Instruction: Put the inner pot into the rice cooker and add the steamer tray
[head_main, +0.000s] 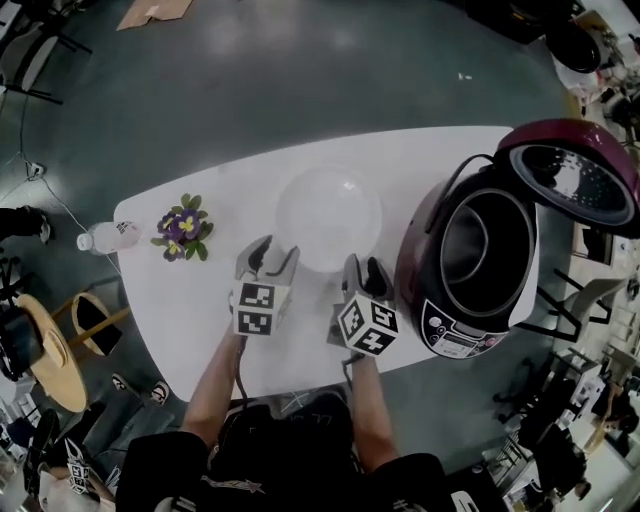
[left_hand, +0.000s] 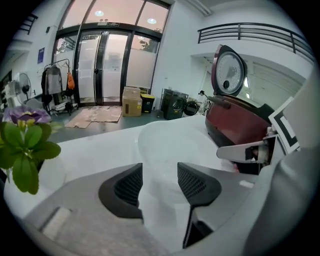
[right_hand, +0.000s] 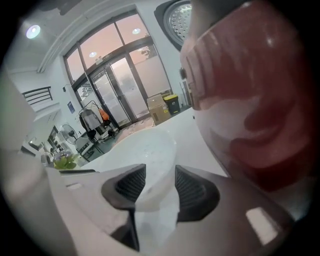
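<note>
A translucent white steamer tray (head_main: 328, 218) (left_hand: 170, 145) (right_hand: 145, 150) lies on the white table (head_main: 200, 310), left of the dark red rice cooker (head_main: 425, 270) (right_hand: 250, 100). The cooker's lid (head_main: 575, 180) stands open, and a dark inner pot (head_main: 480, 235) sits inside the body. My left gripper (head_main: 273, 252) (left_hand: 160, 182) is at the tray's near left rim. My right gripper (head_main: 364, 268) (right_hand: 160, 187) is at its near right rim, beside the cooker. Both sets of jaws stand apart with the tray's edge in the gap, and the pads do not press on it.
A small pot of purple flowers (head_main: 182, 228) (left_hand: 25, 145) and a lying plastic bottle (head_main: 108, 237) are at the table's left end. The cooker (left_hand: 235, 125) fills the right end. Chairs and clutter stand on the floor around the table.
</note>
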